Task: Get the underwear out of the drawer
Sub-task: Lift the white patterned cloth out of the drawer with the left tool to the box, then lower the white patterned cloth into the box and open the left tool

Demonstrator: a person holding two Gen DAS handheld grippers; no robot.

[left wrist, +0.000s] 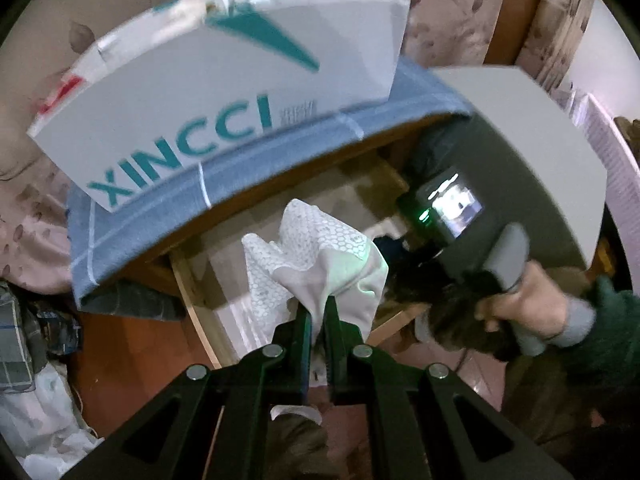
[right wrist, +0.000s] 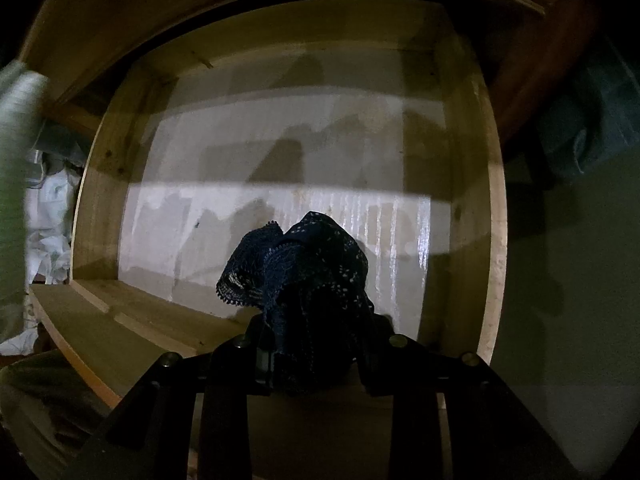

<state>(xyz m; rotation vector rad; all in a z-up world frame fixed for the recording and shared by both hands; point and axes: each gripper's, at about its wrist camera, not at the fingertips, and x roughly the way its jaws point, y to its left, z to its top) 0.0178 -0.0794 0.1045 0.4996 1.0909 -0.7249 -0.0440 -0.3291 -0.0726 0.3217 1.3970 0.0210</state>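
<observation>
My left gripper (left wrist: 318, 308) is shut on a white piece of underwear (left wrist: 316, 248) with a honeycomb print, which hangs bunched above the open wooden drawer (left wrist: 192, 280). In the right wrist view, my right gripper (right wrist: 312, 332) is shut on a dark blue lace piece of underwear (right wrist: 304, 272), low over the drawer's pale lined bottom (right wrist: 280, 152). The lace hides its fingertips. A hand (left wrist: 532, 300) in a green sleeve holds the right tool's grey handle (left wrist: 508, 260), which points down into the drawer at the right.
A white box lettered XINCCI (left wrist: 224, 92) lies on a blue cloth (left wrist: 240, 160) over the cabinet top above the drawer. A grey panel (left wrist: 520, 140) stands at the right. Heaped clothes and bags (left wrist: 28, 340) lie on the reddish floor (left wrist: 132, 360) at the left.
</observation>
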